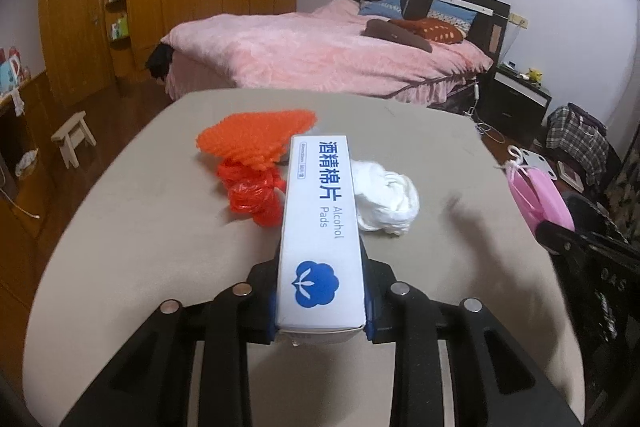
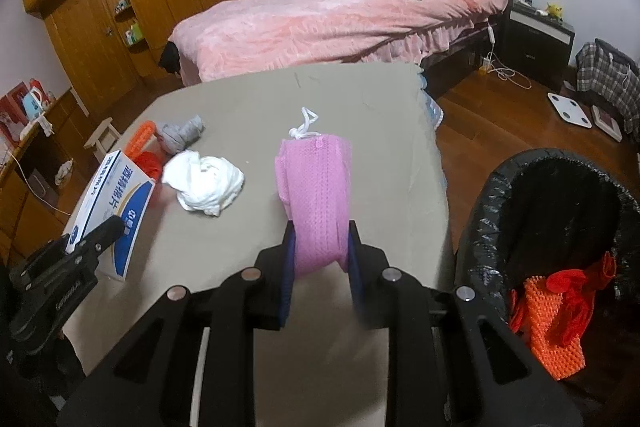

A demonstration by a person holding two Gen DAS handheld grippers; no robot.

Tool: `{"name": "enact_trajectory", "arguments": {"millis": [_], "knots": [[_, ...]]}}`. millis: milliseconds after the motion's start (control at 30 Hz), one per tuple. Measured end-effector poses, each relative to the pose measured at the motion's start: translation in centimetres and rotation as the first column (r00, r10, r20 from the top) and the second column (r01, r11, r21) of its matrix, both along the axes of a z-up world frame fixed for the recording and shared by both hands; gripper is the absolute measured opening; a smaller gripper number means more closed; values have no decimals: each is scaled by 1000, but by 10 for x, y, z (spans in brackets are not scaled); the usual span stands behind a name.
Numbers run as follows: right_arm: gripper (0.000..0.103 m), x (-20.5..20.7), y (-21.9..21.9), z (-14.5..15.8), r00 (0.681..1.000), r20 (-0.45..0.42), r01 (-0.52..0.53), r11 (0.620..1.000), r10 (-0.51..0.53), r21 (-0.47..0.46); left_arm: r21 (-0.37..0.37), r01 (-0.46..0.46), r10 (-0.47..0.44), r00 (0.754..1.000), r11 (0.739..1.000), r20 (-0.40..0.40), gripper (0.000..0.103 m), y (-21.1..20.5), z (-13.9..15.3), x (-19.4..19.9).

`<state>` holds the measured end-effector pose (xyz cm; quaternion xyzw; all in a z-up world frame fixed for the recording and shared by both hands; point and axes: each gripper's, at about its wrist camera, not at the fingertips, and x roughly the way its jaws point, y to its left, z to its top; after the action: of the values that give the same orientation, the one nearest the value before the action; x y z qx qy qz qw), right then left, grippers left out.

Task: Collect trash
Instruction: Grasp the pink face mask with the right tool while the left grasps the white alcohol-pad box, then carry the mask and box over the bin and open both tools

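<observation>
white alcohol-pad box point(image 1: 320, 227) gripped, pink mesh pouch point(image 2: 316, 199) gripped

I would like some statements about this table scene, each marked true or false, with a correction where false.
1. The left hand-held gripper clamps a white cardboard box of alcohol pads. True.
2. The right hand-held gripper holds nothing. False: it is shut on a pink knitted cloth with a white loop.
3. A crumpled white plastic bag lies on the beige table top. True.
4. The black-lined trash bin is empty. False: an orange knobbly mat and red plastic lie inside it.
5. The bin stands on the table. False: it stands beside the table's right edge.
</observation>
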<state>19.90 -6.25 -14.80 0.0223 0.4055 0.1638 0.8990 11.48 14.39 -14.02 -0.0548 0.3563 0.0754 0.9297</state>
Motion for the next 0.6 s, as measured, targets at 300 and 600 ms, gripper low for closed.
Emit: {"name": "enact_trajectory", "arguments": {"millis": [300,600], "knots": [[23,-23,-17,32,998,55,2,1000,-3,26,-11,62,-61,997,998,54,30,-23,28,-11],[23,-48,-54,61,993,112,40,999,-43,35,-21,133,-130,988,991,88,30,-54,49,-16]]}}
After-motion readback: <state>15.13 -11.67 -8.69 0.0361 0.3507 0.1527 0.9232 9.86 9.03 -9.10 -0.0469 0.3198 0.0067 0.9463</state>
